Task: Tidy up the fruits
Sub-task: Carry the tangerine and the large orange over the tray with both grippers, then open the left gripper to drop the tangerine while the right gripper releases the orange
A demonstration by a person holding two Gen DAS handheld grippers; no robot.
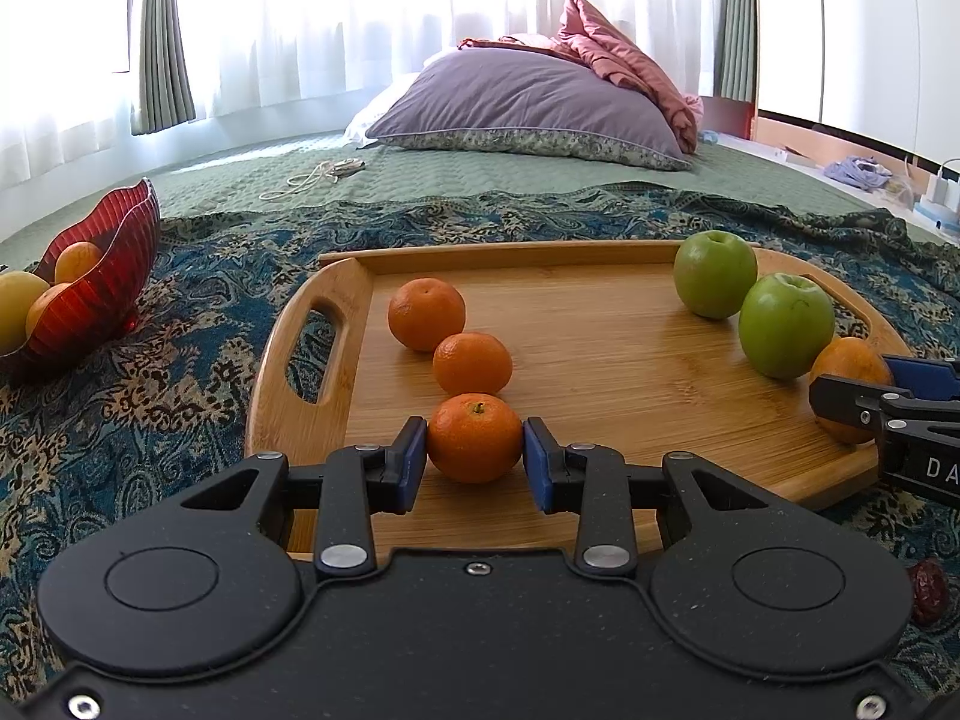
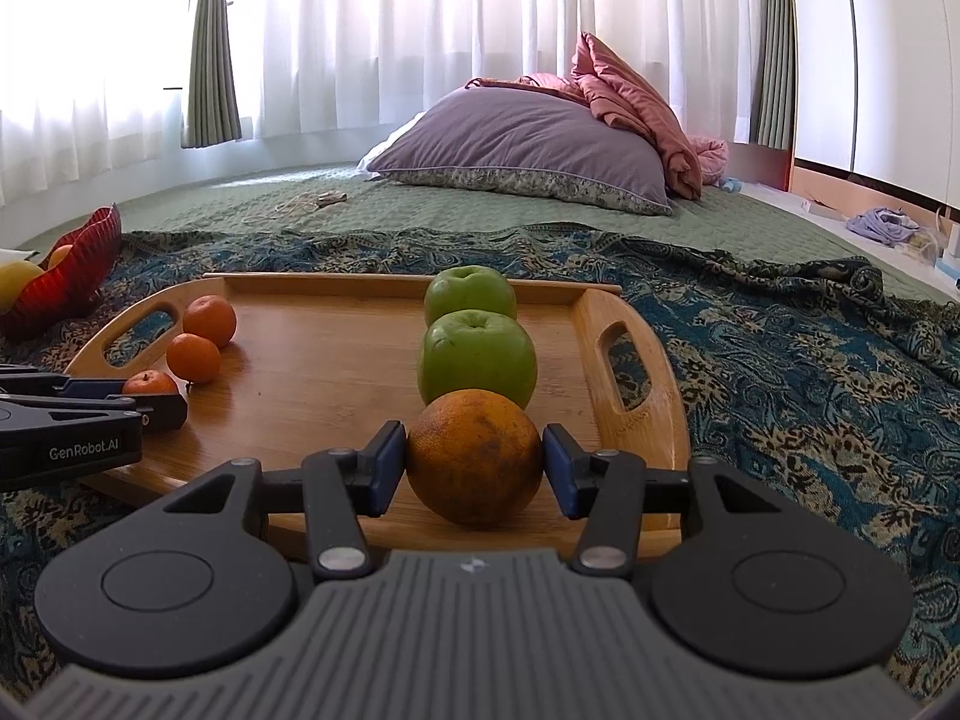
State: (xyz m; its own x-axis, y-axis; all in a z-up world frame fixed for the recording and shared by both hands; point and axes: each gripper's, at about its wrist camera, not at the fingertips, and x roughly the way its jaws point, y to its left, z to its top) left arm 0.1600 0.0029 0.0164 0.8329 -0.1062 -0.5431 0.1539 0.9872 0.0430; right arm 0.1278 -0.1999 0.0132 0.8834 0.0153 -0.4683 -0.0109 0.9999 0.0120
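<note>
- The left tongs (image 1: 474, 450) have blue pads on black arms, and the pads press both sides of a small, smooth mandarin (image 1: 474, 438) that rests on the tray.
- The tray (image 1: 600, 360) is of light bamboo wood with rounded corners, a low rim and a cut handle hole at each end. It lies on a blue patterned cloth (image 1: 180, 372) on the bed.
- Two more mandarins (image 1: 472, 362) stand in a line just behind the held one, toward the far rim.
- The right tongs (image 2: 475, 465) close on a large orange (image 2: 474, 457) with dull, spotted skin, at the near right side of the tray.
- Two round, shiny green apples (image 2: 477, 357) stand in a row directly behind the orange; the nearer one touches it.
- A red ribbed glass bowl (image 1: 102, 300) with a wavy edge sits on the cloth left of the tray and holds yellow and orange fruits.
- A purple pillow (image 1: 528, 102) lies far behind on the green quilted cover.
</note>
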